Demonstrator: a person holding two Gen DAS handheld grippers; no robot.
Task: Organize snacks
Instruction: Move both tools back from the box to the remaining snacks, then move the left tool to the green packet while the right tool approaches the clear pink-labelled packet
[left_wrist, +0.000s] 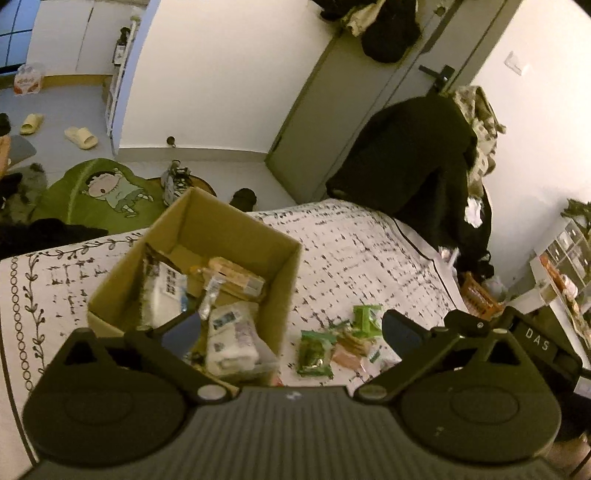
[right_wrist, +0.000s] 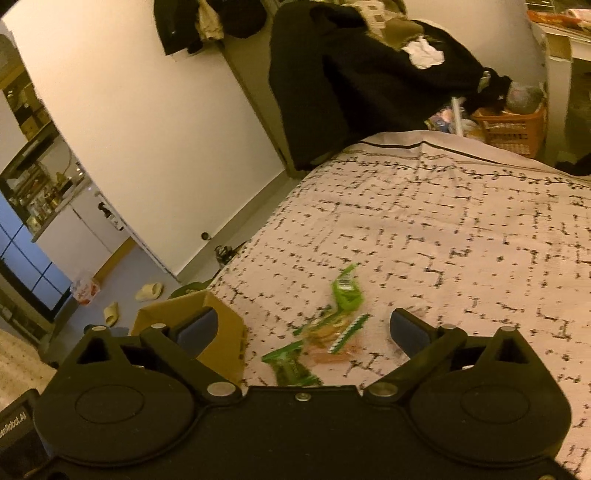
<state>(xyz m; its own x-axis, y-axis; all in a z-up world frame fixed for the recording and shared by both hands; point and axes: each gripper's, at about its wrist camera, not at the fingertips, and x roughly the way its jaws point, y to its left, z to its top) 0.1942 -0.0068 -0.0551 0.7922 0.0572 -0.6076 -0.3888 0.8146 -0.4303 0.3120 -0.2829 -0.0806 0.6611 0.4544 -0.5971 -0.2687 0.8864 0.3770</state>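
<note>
The work surface is a bed covered with a white bedspread (left_wrist: 369, 258) printed with small black marks.

An open cardboard box (left_wrist: 236, 236) stands on the bedspread. It holds several items: white packets (left_wrist: 231, 339) with printed labels, a tan carton (left_wrist: 236, 278) and a clear wrapper.

A small pile of snack packets (left_wrist: 338, 341) lies on the bedspread just beside the box, on its right in the left wrist view. The pile comprises green wrappers, a pack of round biscuits and a pinkish packet.

Left gripper (left_wrist: 291, 332): the jaws stand wide apart. Nothing is between them. One finger lies over the box opening and the other over the bedspread beyond the pile.

Right gripper (right_wrist: 301, 326): the jaws stand wide apart. Nothing is gripped. In the right wrist view the pile (right_wrist: 325, 332) appears between the two fingers, resting on the bedspread (right_wrist: 461, 229) and clear of both pads. The box (right_wrist: 225, 332) is behind the left-hand finger in this view.

Beyond the bed are a white wall, a door, dark clothing (left_wrist: 406, 155) draped near it, and pale slippers (left_wrist: 81, 137) on the floor.
</note>
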